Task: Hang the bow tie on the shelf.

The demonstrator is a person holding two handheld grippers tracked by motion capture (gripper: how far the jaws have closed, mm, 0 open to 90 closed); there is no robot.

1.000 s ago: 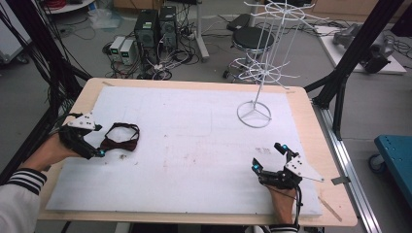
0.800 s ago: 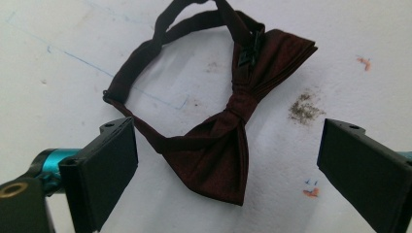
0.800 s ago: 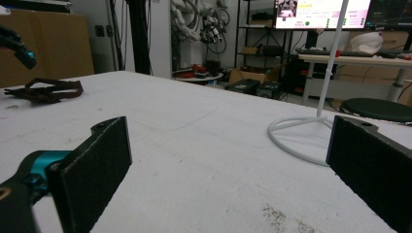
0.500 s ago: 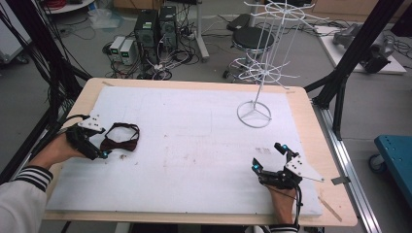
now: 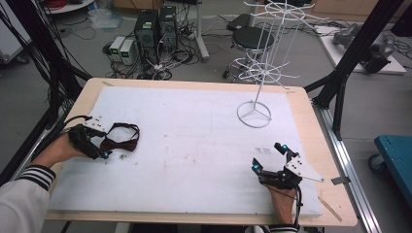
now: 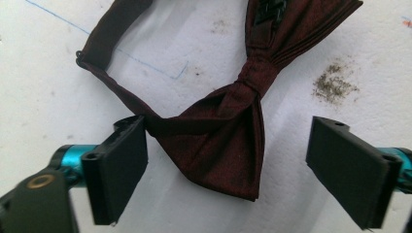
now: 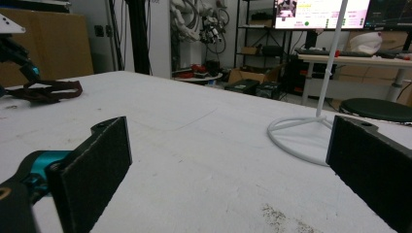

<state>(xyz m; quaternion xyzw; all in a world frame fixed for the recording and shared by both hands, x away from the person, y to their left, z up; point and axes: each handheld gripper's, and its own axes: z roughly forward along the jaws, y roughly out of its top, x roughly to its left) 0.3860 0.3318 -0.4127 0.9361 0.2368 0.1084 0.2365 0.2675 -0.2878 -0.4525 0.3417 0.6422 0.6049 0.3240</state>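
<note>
On the mat [image 5: 194, 145]: one bow tie [image 5: 121, 138].

Both claws are black with teal-blue fittings and grey three-cornered top plates; the left claw [image 5: 97, 145] trails a black cable, the right claw [image 5: 270, 156] likewise. White sleeve [image 5: 22, 204], striped cuff.

A lab: computer towers [image 5: 156, 29] and tangled cables [image 5: 167, 60] on the floor, black frame struts [image 5: 362, 46], a monitor [image 7: 320, 13] on a bench

No text, label or number can be read. Writing on the monitor [image 7: 320, 12], far beyond the right claw [image 7: 233, 165], is too blurred.
</note>
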